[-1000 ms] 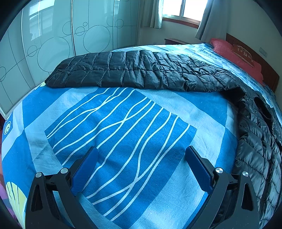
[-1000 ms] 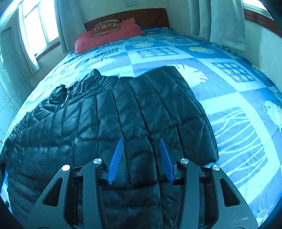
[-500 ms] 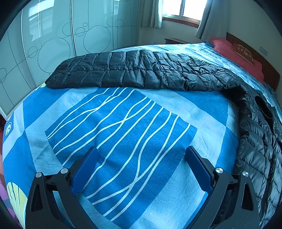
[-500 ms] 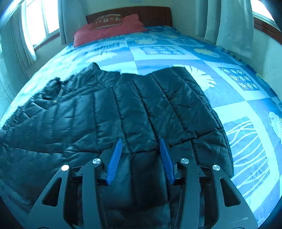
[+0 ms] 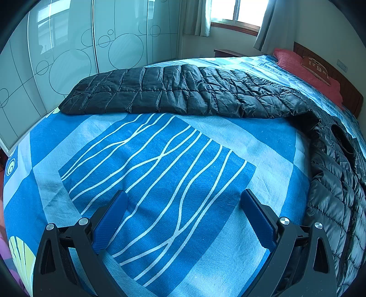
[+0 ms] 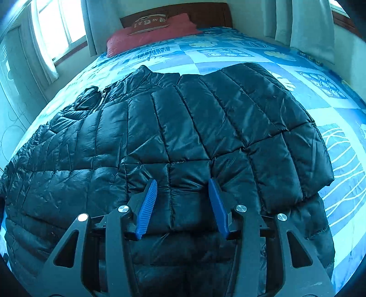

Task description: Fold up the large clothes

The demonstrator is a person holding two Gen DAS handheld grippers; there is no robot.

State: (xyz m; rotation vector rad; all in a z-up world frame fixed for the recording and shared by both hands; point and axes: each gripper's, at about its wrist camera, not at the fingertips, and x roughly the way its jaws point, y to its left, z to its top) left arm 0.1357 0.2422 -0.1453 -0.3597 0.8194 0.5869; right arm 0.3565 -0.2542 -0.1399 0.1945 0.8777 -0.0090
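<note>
A black quilted puffer jacket (image 6: 183, 128) lies spread on the blue patterned bed, with its right sleeve folded over the body. In the left wrist view one long sleeve (image 5: 183, 91) stretches across the far side of the bed, and the body runs down the right edge. My right gripper (image 6: 182, 181) hovers low over the jacket's lower middle. Its jaws are opening, with quilted fabric below and between the blue pads (image 6: 146, 205) but not pinched. My left gripper (image 5: 183, 194) stands wide open over bare bedsheet (image 5: 160, 160), well short of the sleeve.
A red pillow (image 6: 148, 34) lies against the wooden headboard (image 6: 178, 13). Glass wardrobe doors (image 5: 68, 57) stand past the bed's far side in the left wrist view. Curtained windows (image 6: 52, 32) flank the bed.
My right gripper has moved forward and lower over the jacket, which now fills more of its view, and its jaws stand slightly wider. The left gripper has stayed put.
</note>
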